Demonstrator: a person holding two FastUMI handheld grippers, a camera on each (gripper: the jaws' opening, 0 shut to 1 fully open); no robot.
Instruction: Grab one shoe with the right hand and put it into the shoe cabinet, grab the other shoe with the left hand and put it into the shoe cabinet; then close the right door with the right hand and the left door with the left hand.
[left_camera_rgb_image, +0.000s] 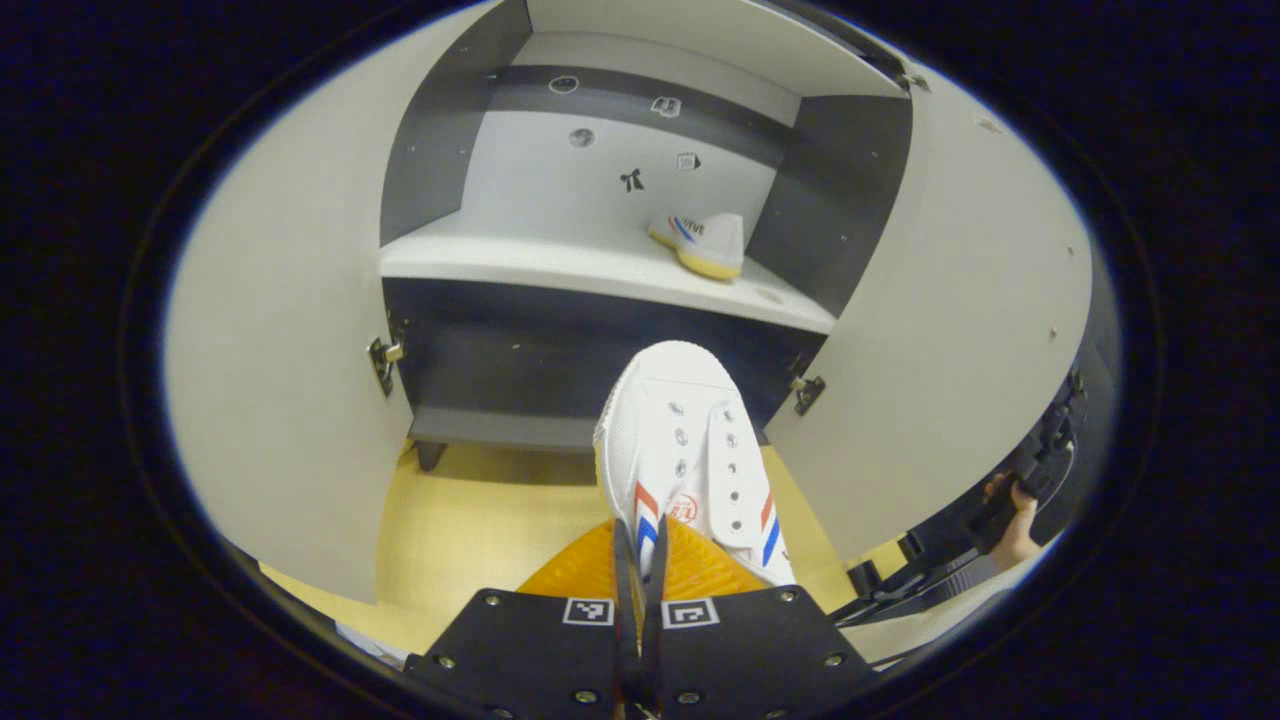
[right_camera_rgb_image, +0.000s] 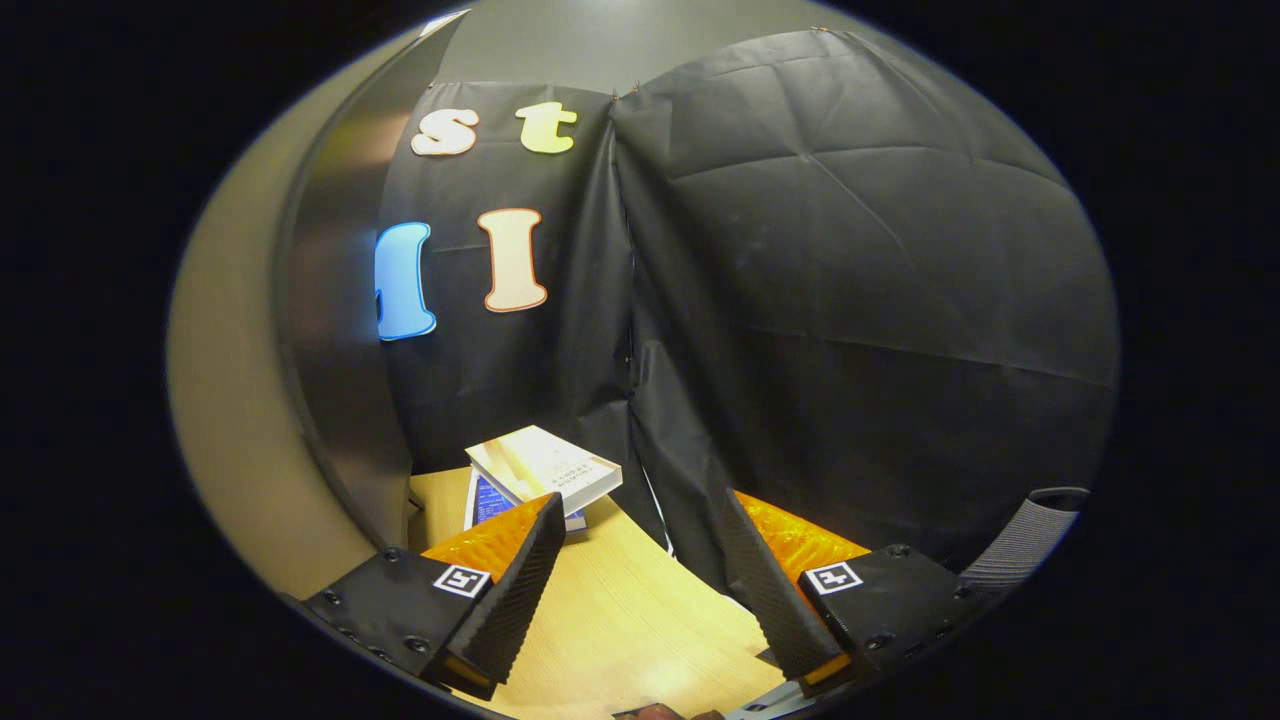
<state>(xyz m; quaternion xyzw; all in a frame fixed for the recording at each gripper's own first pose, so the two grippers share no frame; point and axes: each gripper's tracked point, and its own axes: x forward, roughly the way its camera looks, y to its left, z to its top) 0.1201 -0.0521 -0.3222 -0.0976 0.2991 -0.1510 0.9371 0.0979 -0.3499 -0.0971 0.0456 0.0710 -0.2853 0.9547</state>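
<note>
Canvas is what you are carrying: the white shoe (left_camera_rgb_image: 690, 460) in your left gripper (left_camera_rgb_image: 640, 600) is light and soft-sided, pinched by its heel end with both fingers pressed together on the thin collar, toe pointing at the shoe cabinet (left_camera_rgb_image: 600, 270). A hold like that will likely let the shoe droop or swing at the toe (the rubber sole carries most of the weight), so judge your approach with a little height to spare over the shelf (left_camera_rgb_image: 520, 262) edge.

Its mate, the other shoe (left_camera_rgb_image: 705, 243), already sits on that shelf toward the right side, heel toward you. Bare shelf lies to its left, and that looks like the place for this one.

Both doors stand wide: the left door (left_camera_rgb_image: 280, 380) and the right door (left_camera_rgb_image: 950, 330) flank the opening, so nothing blocks the way in.

Your right gripper (right_camera_rgb_image: 640, 590) hangs with its fingers spread apart and nothing between them, facing the booth corner over the wooden floor (right_camera_rgb_image: 620, 630), with some books (right_camera_rgb_image: 545, 470) stacked near the cabinet's side. It has the right door to deal with later.
</note>
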